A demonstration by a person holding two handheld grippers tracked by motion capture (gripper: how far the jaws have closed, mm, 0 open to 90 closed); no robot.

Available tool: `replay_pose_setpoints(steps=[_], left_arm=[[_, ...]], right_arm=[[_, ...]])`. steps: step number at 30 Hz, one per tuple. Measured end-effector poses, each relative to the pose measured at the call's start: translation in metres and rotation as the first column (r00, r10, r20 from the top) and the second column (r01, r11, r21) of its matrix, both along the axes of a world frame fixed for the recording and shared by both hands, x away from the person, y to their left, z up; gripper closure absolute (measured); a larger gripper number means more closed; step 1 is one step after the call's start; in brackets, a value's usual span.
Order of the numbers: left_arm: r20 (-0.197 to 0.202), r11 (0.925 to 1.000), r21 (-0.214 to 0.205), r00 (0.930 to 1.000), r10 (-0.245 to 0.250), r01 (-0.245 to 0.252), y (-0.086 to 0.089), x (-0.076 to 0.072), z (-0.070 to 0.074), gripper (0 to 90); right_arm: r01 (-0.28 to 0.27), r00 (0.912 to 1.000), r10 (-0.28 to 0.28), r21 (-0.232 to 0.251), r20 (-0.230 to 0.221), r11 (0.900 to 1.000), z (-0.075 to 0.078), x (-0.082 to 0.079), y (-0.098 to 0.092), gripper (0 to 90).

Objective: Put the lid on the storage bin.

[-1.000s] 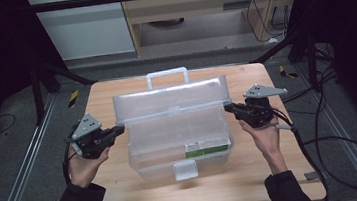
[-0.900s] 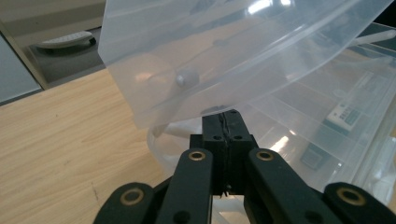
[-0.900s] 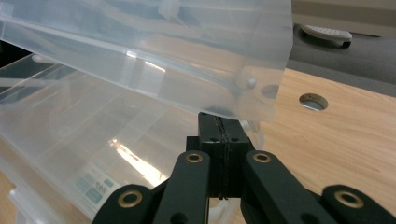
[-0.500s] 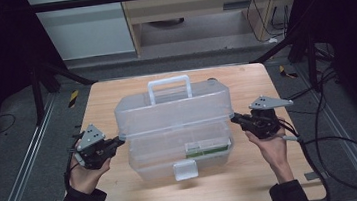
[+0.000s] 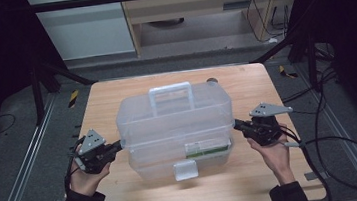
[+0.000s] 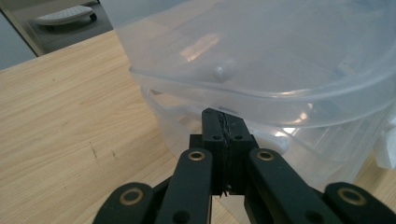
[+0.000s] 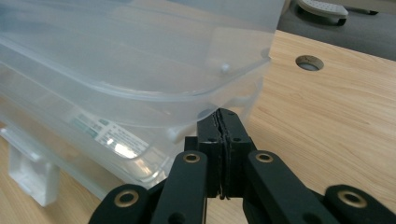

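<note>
I have the clear plastic box (image 5: 175, 128) sitting in the middle of the high view, on the wooden bench (image 5: 250, 88), its white handle (image 5: 170, 92) toward the top of the frame and its white latch (image 5: 185, 170) toward the bottom edge. My left tongs (image 5: 119, 145) come in at the lower left, their tips right at the box's left end, just under the lip of the lid; in the left gripper view the jaws are pressed flat together with nothing between them, tips (image 6: 223, 122) up against the box wall below the lid rim. My right tongs (image 5: 236, 124) sit at the right of the frame, tips at the box's right end. In the right gripper view those jaws are likewise closed on nothing, tips (image 7: 221, 119) just under the lid's corner. A round hole (image 7: 309, 62) in the bench shows at the upper right of that view.
</note>
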State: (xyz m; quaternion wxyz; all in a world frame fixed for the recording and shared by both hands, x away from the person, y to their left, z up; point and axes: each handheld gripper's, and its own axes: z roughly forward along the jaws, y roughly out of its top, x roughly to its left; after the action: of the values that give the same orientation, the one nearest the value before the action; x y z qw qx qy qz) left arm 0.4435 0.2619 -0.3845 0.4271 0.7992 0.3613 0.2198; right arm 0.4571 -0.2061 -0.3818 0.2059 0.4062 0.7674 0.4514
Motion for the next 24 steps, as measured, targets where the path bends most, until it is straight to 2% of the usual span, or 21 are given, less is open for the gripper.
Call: replay_pose_setpoints(steps=[2, 11, 14, 15, 19, 22, 24], left_arm=[[-0.005, 1.0, -0.008, 1.0, -0.004, 0.004, 0.001, 0.002, -0.002, 89.0], [-0.038, 0.9997, 0.02, 0.9992, 0.012, -0.011, 0.005, 0.008, -0.012, 88.9], [-0.043, 0.9996, 0.016, 0.9988, 0.024, -0.023, 0.007, 0.011, -0.016, 88.2], [-0.039, 0.9991, 0.03, 0.9987, 0.031, -0.03, 0.008, 0.012, -0.017, 87.8], [-0.033, 0.9969, 0.039, 0.997, 0.07, -0.069, 0.014, 0.016, -0.021, 84.7], [-0.036, 0.9926, 0.029, 0.9923, 0.119, -0.118, 0.021, 0.02, -0.027, 80.6], [-0.037, 0.9886, 0.03, 0.9882, 0.149, -0.148, 0.026, 0.025, -0.032, 74.4]], right_arm=[[-0.002, 1.0, 0.002, -0.012, -0.005, 0.9999, -0.001, 0.0, -0.001, 88.8], [-0.009, 0.9991, 0.007, -0.043, -0.042, 0.999, -0.009, -0.002, -0.004, 89.4], [-0.02, 0.999, 0.019, -0.029, -0.04, 0.9994, -0.009, -0.003, -0.005, 89.6], [-0.016, 0.9993, 0.015, -0.031, -0.036, 0.9994, -0.009, -0.003, -0.005, 89.6], [0.013, 0.9988, -0.015, -0.049, -0.046, 0.9987, -0.015, 0.001, -0.011, 88.6], [0.054, 0.9975, -0.057, -0.073, -0.042, 0.9959, -0.022, 0.004, -0.019, 85.5], [0.086, 0.9949, -0.089, -0.073, -0.046, 0.9936, -0.028, 0.007, -0.025, 82.9]])
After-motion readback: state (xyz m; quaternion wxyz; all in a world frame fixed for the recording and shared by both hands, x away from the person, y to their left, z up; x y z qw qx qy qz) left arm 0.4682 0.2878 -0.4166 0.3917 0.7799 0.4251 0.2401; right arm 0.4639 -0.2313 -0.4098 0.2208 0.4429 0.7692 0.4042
